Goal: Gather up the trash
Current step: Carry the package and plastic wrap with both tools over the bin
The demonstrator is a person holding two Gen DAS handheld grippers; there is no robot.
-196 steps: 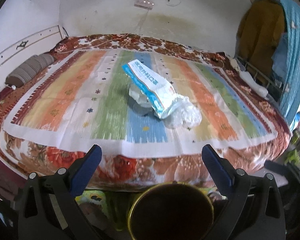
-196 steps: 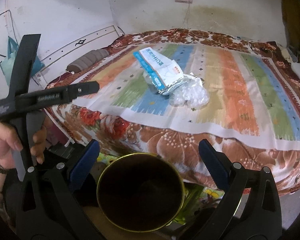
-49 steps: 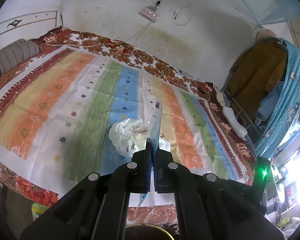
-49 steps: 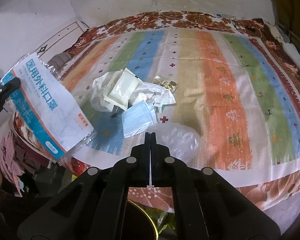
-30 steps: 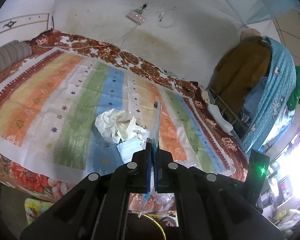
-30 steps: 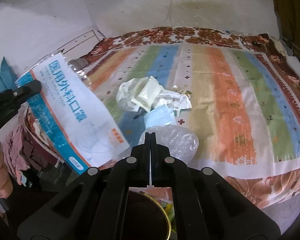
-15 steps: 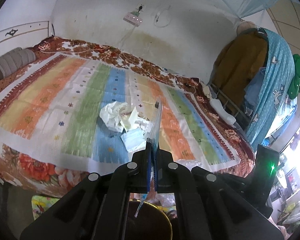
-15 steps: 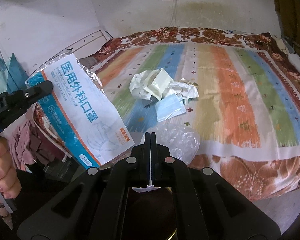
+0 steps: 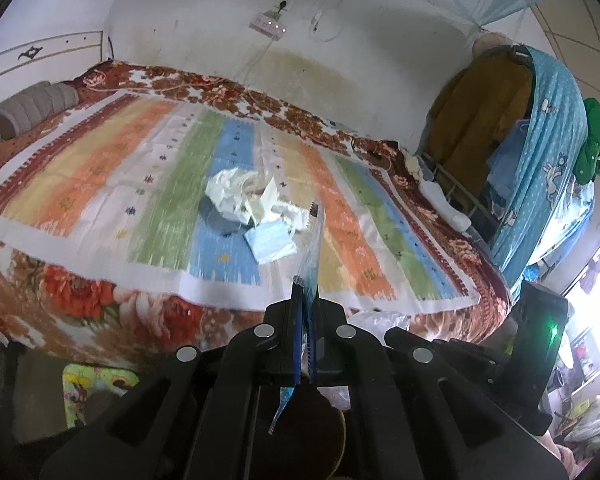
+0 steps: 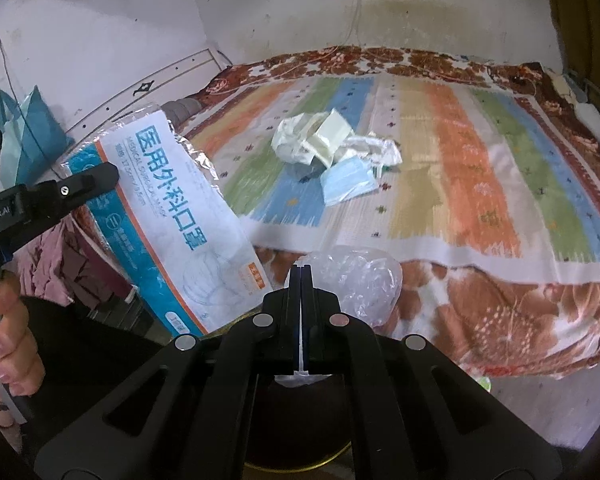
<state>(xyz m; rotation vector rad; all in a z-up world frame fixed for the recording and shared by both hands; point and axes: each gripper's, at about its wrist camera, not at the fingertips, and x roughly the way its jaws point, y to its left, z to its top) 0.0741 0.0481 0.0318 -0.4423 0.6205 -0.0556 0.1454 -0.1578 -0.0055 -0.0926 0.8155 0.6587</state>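
Note:
My left gripper (image 9: 306, 294) is shut on a blue-and-white mask package (image 9: 311, 256), seen edge-on here. The right wrist view shows that package (image 10: 176, 216) flat, pinched by the left gripper (image 10: 96, 178) in a person's hand (image 10: 8, 336). My right gripper (image 10: 301, 270) is shut on a crumpled clear plastic bag (image 10: 356, 280). Both hang off the bed's near edge, over a dark bin with a gold rim (image 10: 300, 464). Crumpled wrappers (image 10: 320, 140) and a blue face mask (image 10: 348, 184) lie on the striped bedspread (image 10: 480, 184).
A grey bolster pillow (image 9: 32, 108) lies at the bed's far left. Clothes and a blue cloth (image 9: 540, 152) hang at the right. A teal bag (image 10: 24, 136) hangs on the left wall. A power strip (image 9: 268, 24) is on the back wall.
Both grippers have drawn back from the bed with the package and the plastic bag still held. The trash pile looks farther away and the bin sits under them.

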